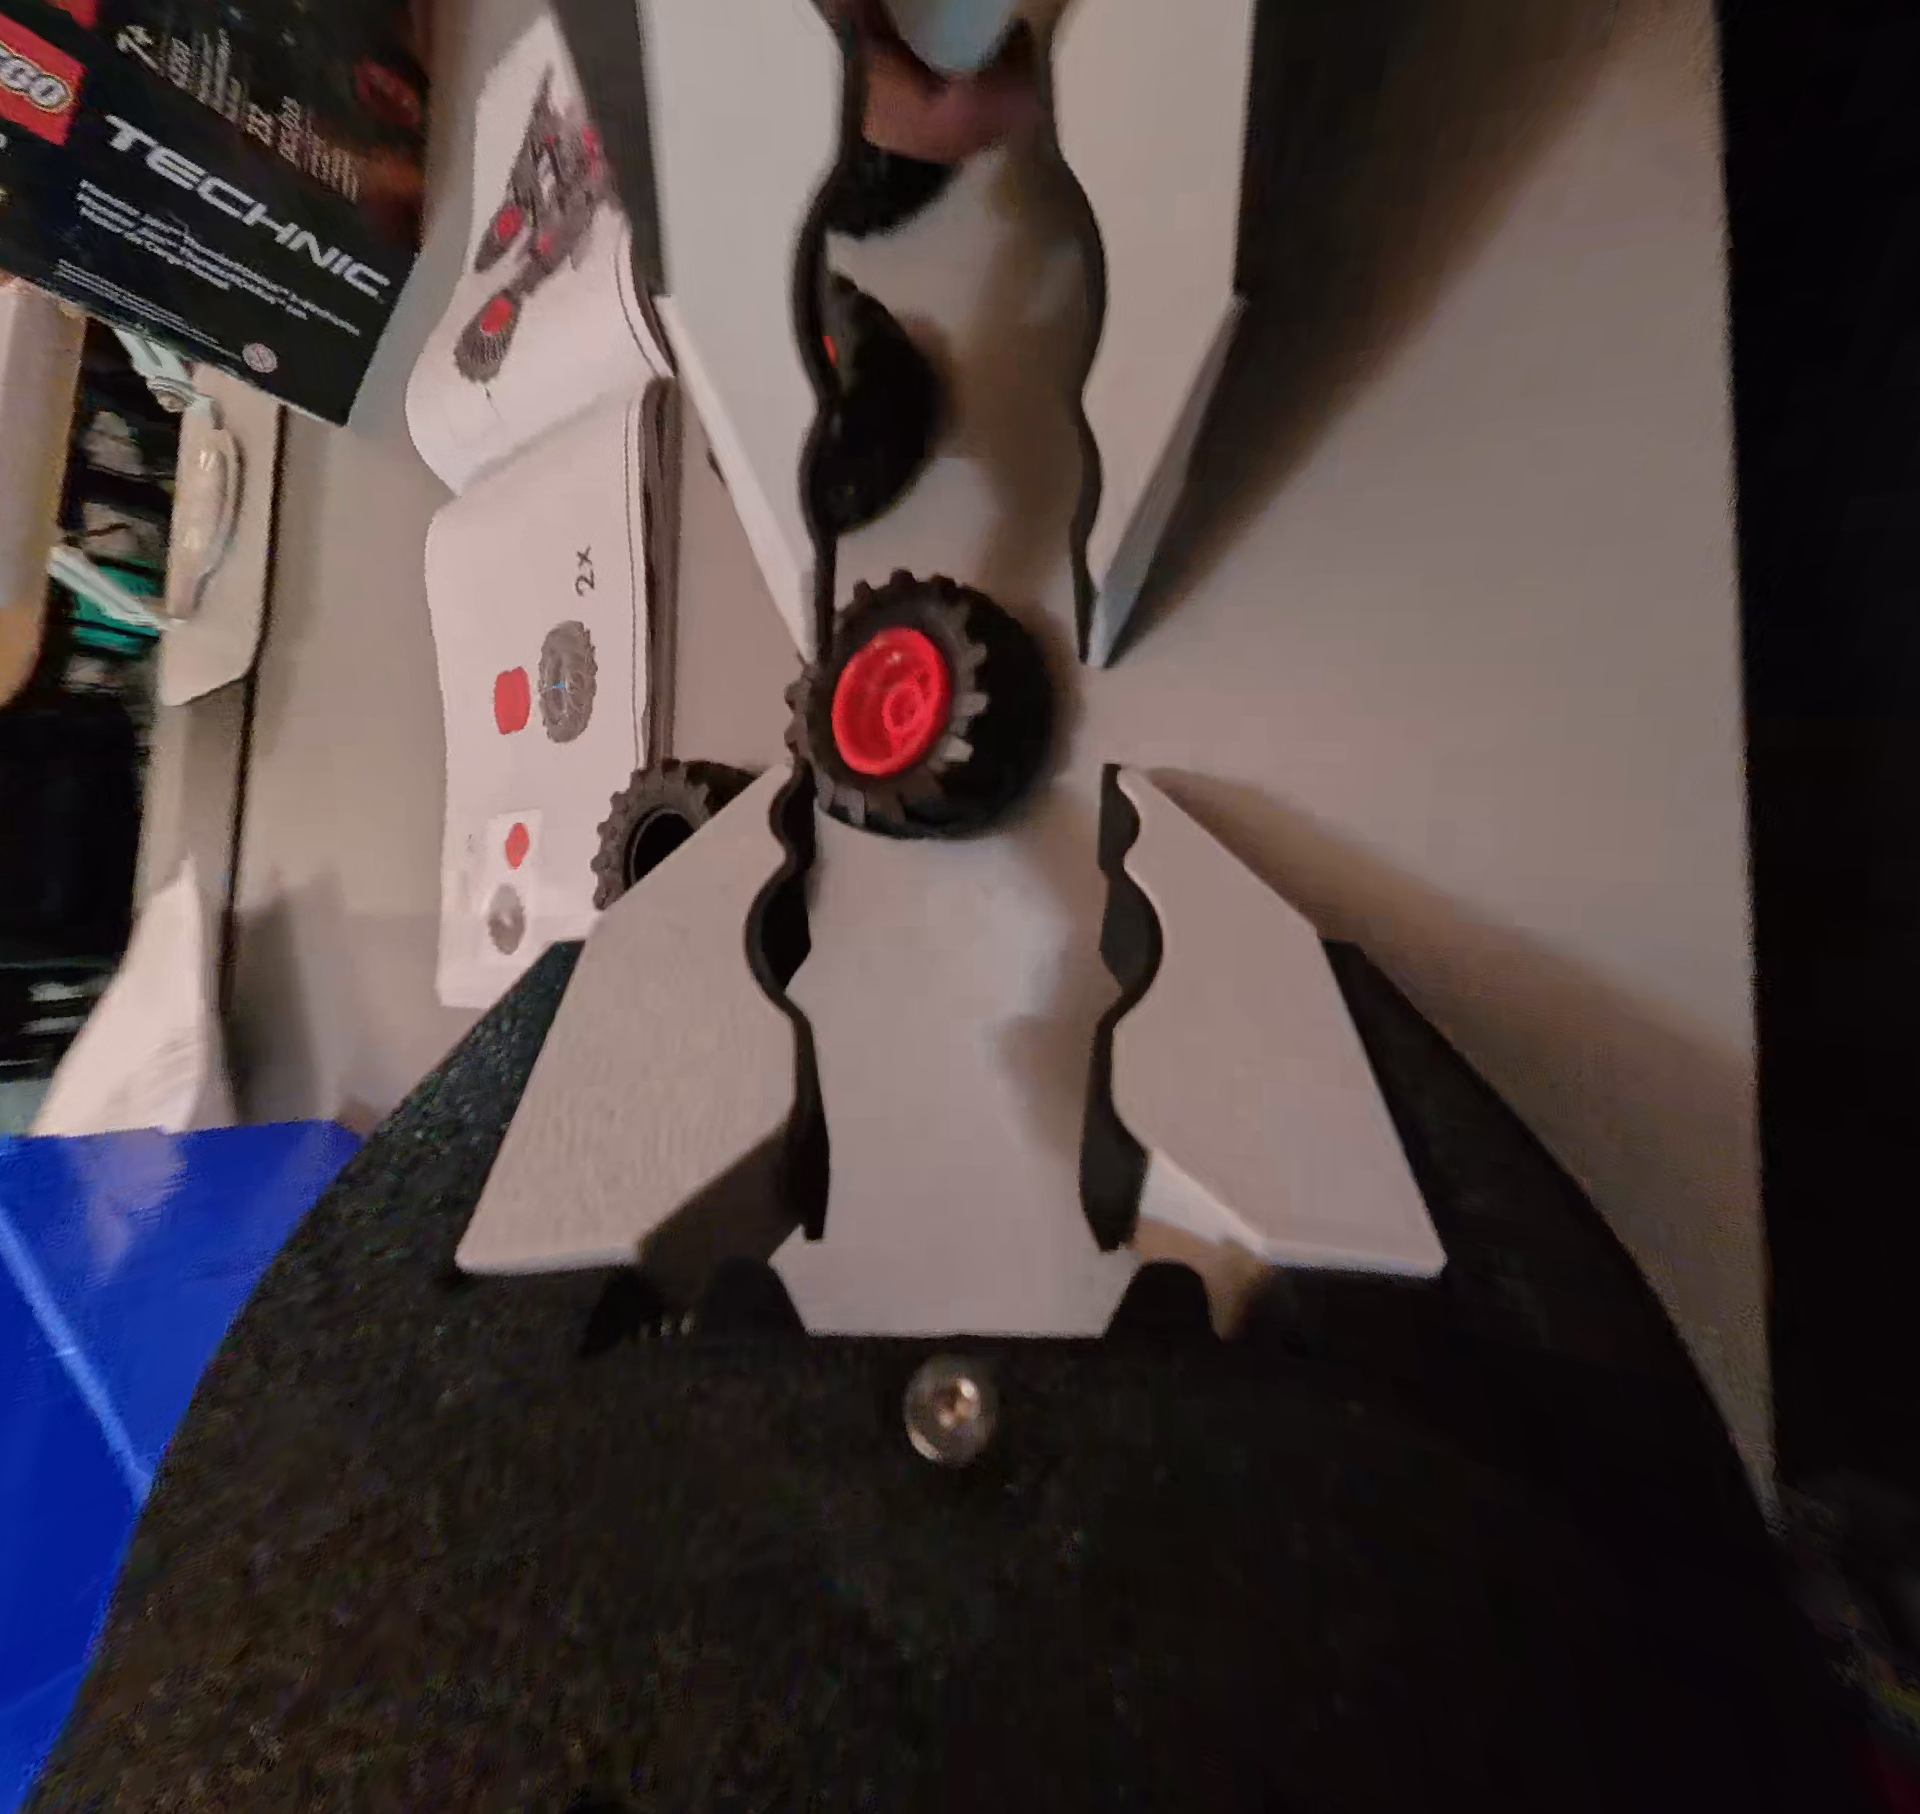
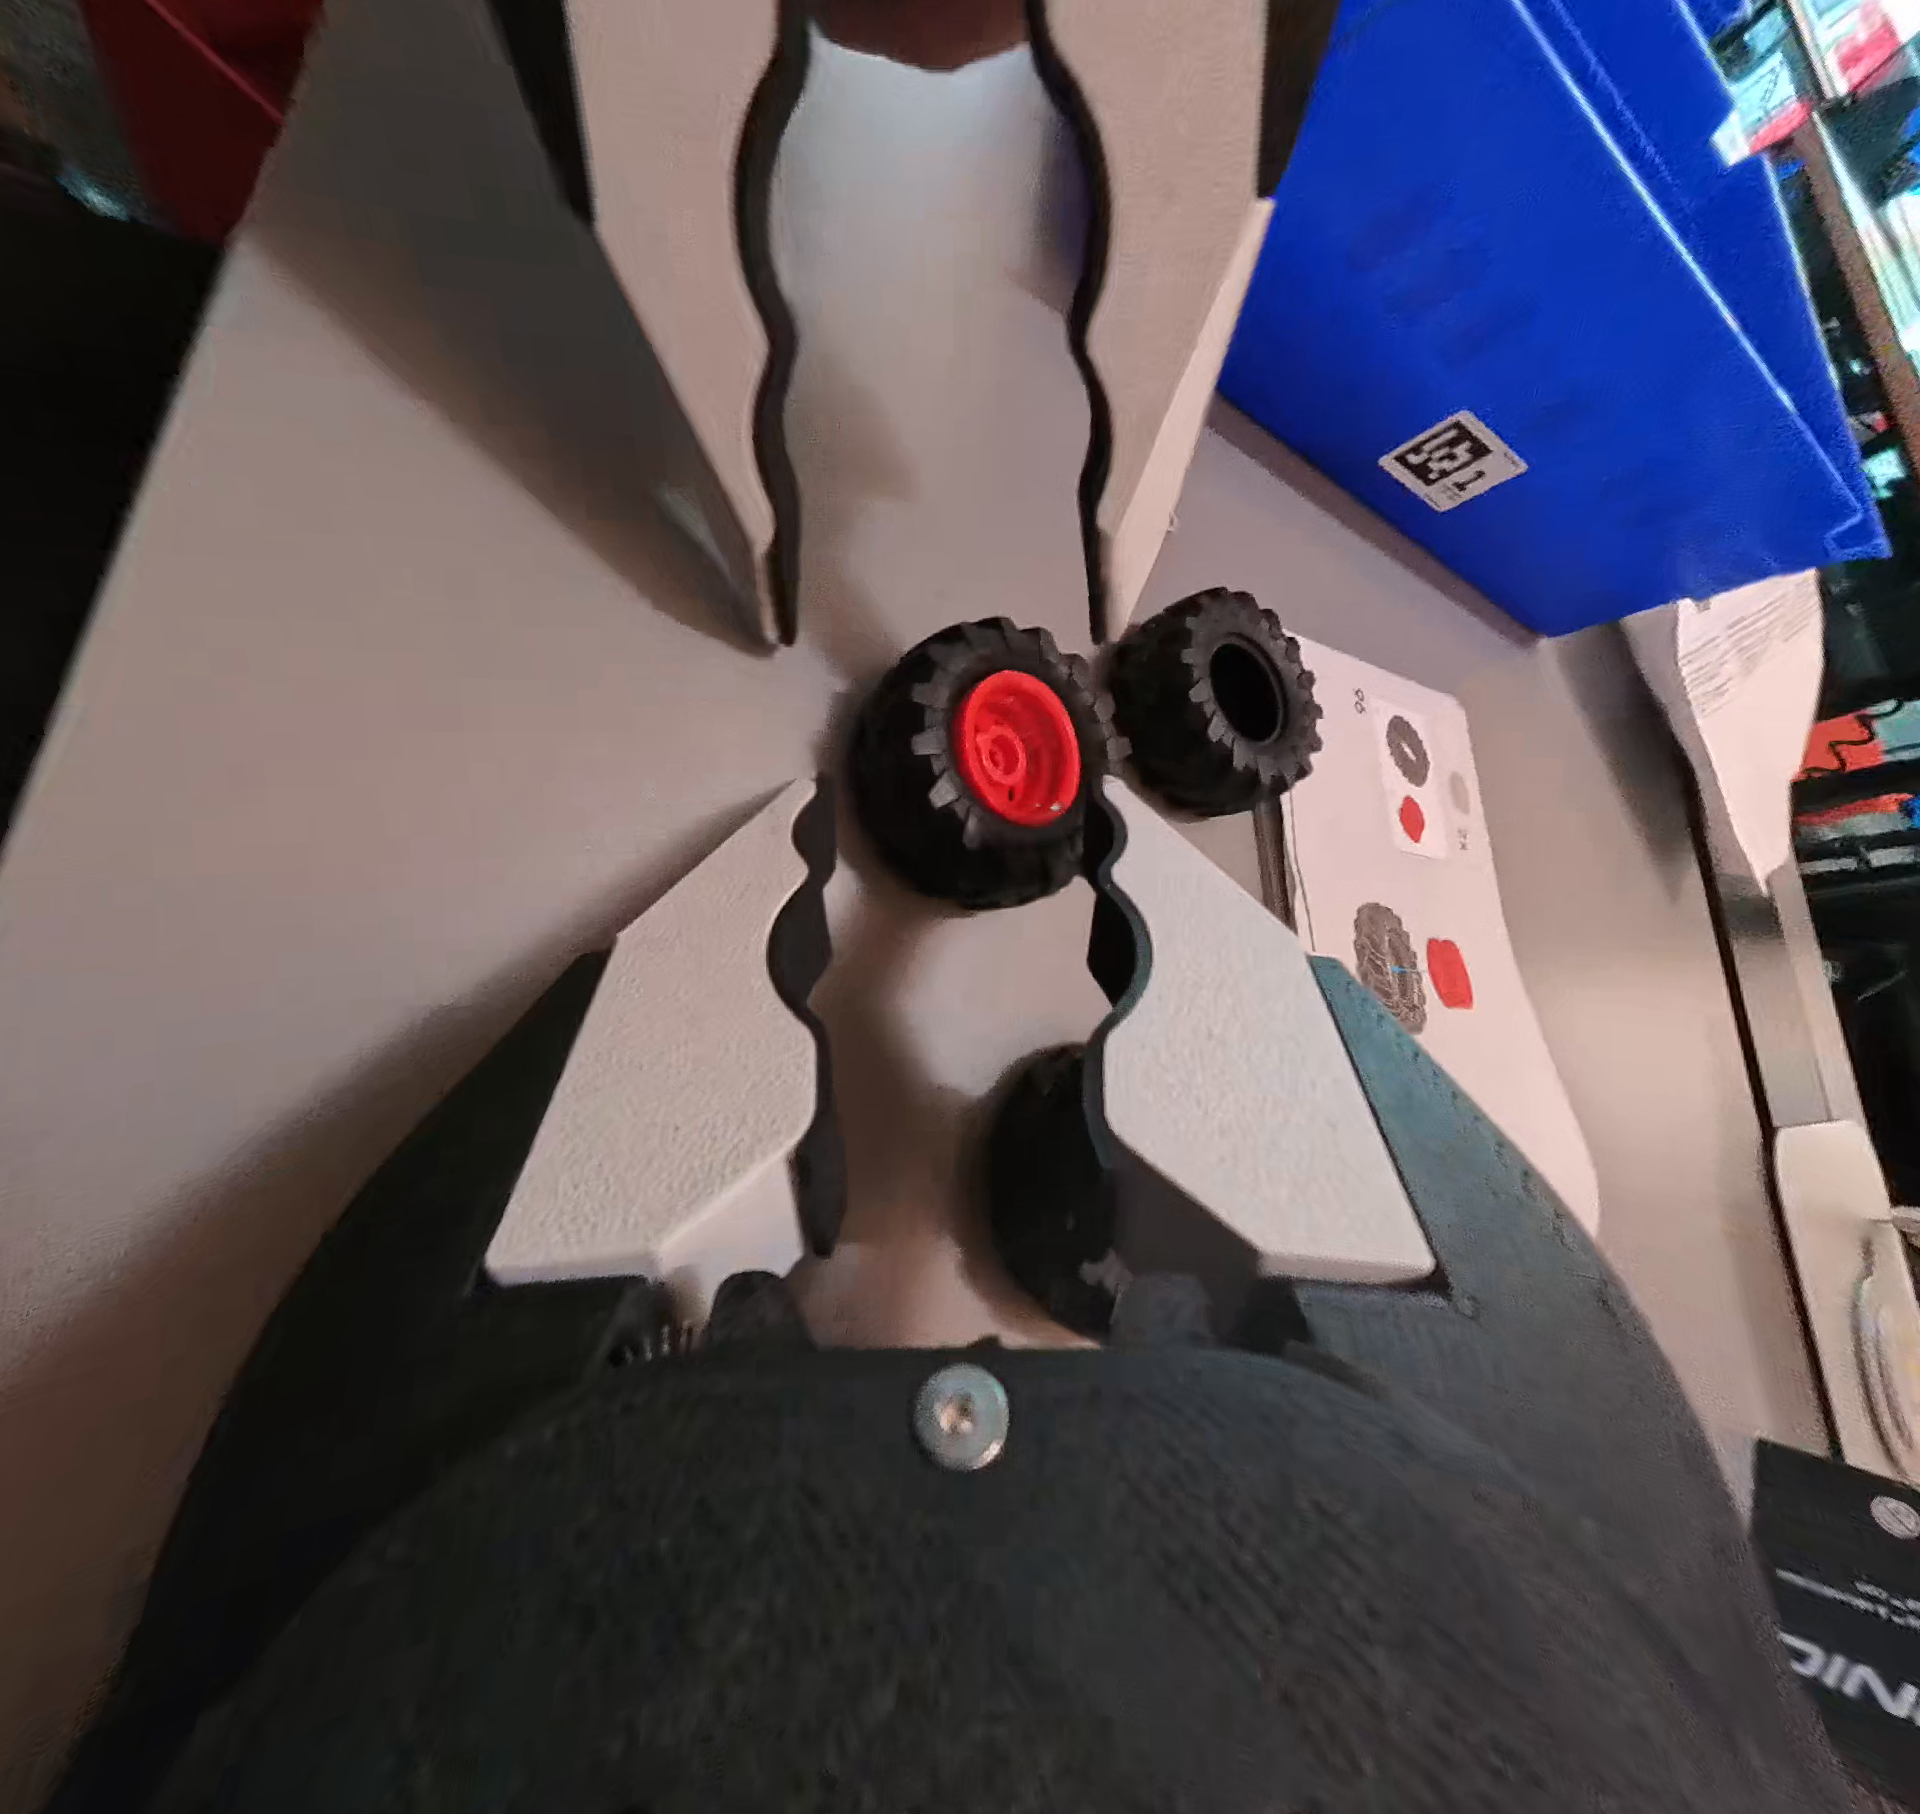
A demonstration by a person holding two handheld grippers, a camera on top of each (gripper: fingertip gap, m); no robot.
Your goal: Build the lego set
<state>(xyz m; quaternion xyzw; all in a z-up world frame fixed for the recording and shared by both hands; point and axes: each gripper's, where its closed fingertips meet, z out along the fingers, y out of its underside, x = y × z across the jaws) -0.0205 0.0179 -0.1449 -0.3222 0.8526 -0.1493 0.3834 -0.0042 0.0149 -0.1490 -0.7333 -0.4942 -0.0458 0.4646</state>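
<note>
A black tyre with a red hub (image 1: 914, 704) lies on the white table (image 1: 1403, 621), right between the tips of both grippers, which face each other. My left gripper (image 1: 951, 777) is open, its fingertips on either side of this wheel's near edge. My right gripper (image 2: 961, 808) is open around the same wheel (image 2: 977, 762) from the other side. A second black tyre (image 2: 1039, 1182) lies between the right gripper's fingers, farther back; it also shows in the left wrist view (image 1: 862, 403). An empty black tyre (image 2: 1216, 699) stands beside the wheel, partly hidden behind my left finger (image 1: 655, 829).
An open instruction booklet (image 1: 540, 621) lies beside the tyres and also shows in the right wrist view (image 2: 1392, 829). The dark set box (image 1: 208, 154) lies beyond it. Blue bins (image 2: 1538, 310) stand at the table's side. A person's hand (image 1: 935, 102) holds the right gripper. The tips of both grippers are at nearly the same place.
</note>
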